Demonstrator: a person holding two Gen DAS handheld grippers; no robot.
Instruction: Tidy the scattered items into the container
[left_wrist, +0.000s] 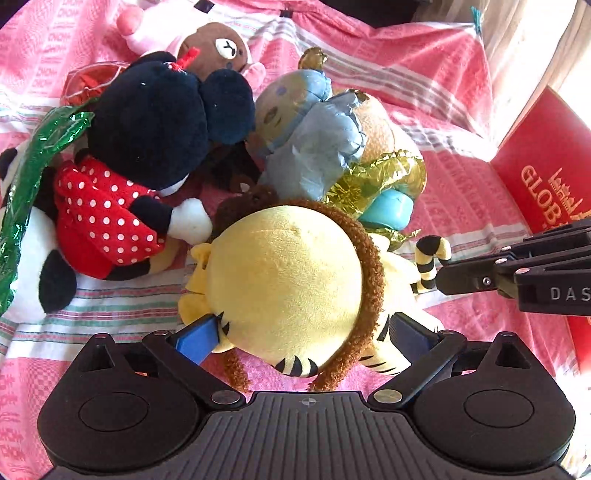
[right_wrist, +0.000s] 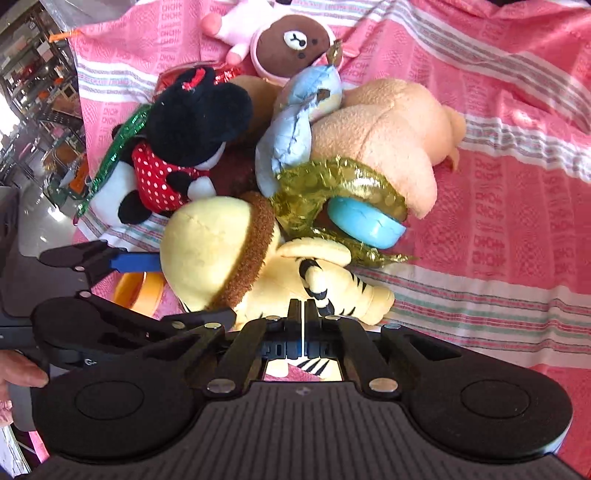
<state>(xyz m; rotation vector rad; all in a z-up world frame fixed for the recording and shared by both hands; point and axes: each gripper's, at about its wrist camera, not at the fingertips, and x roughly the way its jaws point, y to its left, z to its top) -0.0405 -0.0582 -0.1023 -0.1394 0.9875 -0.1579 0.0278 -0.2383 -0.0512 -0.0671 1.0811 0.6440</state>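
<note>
A yellow tiger plush (left_wrist: 288, 280) with a brown mane lies at the front of a pile of soft toys on a pink cloth (left_wrist: 424, 74). My left gripper (left_wrist: 303, 328) is wide, with a blue pad (left_wrist: 197, 338) on each side of the tiger's head; whether it presses the head I cannot tell. It also shows in the right wrist view (right_wrist: 136, 264). My right gripper (right_wrist: 303, 310) is shut beside the tiger's striped tail (right_wrist: 317, 284) and shows in the left wrist view (left_wrist: 443, 282). Behind lie a Minnie Mouse plush (left_wrist: 147, 147), a blue doll (left_wrist: 306, 136) and a brown bear plush (right_wrist: 291, 44).
A red box (left_wrist: 546, 177) lettered GLOB stands at the right. A tan plush (right_wrist: 388, 129), gold foil (right_wrist: 332, 192), a blue ring (right_wrist: 365, 225), green foil (left_wrist: 33, 177), a panda plush (left_wrist: 37, 273) and an orange ring (right_wrist: 144, 291) crowd the pile.
</note>
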